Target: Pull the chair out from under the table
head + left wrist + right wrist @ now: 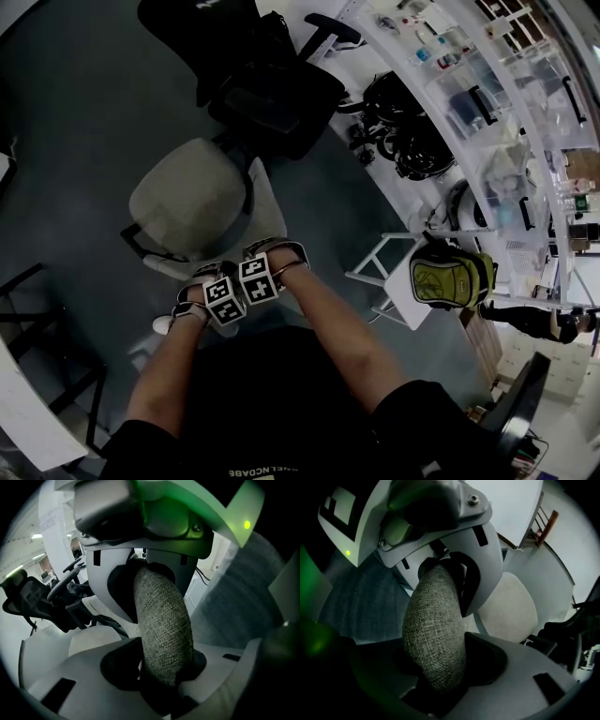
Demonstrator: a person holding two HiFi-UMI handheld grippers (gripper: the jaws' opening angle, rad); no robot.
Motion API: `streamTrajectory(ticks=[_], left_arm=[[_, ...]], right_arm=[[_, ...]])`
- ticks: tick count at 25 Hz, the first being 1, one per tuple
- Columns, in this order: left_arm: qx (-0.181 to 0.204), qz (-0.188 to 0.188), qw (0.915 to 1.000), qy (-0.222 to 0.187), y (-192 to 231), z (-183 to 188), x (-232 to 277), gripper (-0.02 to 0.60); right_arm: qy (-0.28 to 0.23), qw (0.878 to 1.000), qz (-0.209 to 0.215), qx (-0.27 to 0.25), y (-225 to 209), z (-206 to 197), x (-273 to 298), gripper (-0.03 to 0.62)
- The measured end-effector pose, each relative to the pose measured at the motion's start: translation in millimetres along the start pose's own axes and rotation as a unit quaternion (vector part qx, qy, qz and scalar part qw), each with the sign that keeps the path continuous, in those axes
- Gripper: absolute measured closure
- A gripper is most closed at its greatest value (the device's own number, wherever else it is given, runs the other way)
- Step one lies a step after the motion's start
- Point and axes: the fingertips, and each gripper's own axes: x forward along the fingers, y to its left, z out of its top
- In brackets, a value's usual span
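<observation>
A beige fabric office chair stands on the dark carpet, its seat [187, 197] ahead of me and its backrest [270, 211] nearest my hands. Both grippers point steeply down, side by side, at the backrest's top edge. My left gripper [212, 277] is shut on it: the woven fabric edge [164, 606] fills the gap between the jaws of the left gripper [157, 637]. Beside it, my right gripper [257, 257] clamps the same edge. That padded edge [431, 616] is squeezed in the right gripper [438, 637], with the chair seat [511, 606] beyond.
A black office chair [272, 94] stands just past the beige one. A long white table [375, 70] with boxes and cables on it runs along the right. A yellow-green backpack [450, 277] sits on a white stand at right. Another white table edge [28, 412] is at lower left.
</observation>
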Motion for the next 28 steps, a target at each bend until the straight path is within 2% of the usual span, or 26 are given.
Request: streamTrajectory(ticks=[5, 11, 17, 19, 22, 25, 28], left_arm=[[0.006, -0.011, 0.9999, -0.003, -13.5, 7.8, 3.6, 0.442], [-0.001, -0.026, 0.9996, -0.01, -11.2, 7.5, 4.1, 0.439], [0.02, -0.016, 0.9996, 0.01, -10.2, 5.2, -4.6, 0.439], [0.013, -0.01, 0.9998, 0.013, -7.2, -1.3, -11.9, 0.439], [-0.01, -0.014, 0.9998, -0.003, -7.9, -7.5, -27.5, 0.439], [-0.018, -0.016, 0.9995, -0.023, -9.7, -13.6, -48.7, 0.439], [-0.024, -0.009, 0.9987, -0.045, -9.1, -23.0, -73.3, 0.44]], right_arm=[[-0.001, 1.0, 0.007, 0.018, 15.7, -6.8, 1.8, 0.379], [0.007, 1.0, 0.017, 0.019, 13.5, -8.7, 4.1, 0.373], [0.035, 0.999, 0.011, 0.003, 12.4, -5.9, -0.4, 0.372], [0.042, 0.999, 0.009, 0.007, 9.0, -0.2, -5.1, 0.372], [0.065, 0.998, 0.018, 0.013, 9.5, 3.0, -14.3, 0.372], [0.094, 0.995, 0.024, 0.01, 12.6, 7.4, -29.9, 0.372], [0.094, 0.995, 0.04, 0.005, 12.3, 29.6, -56.0, 0.372]])
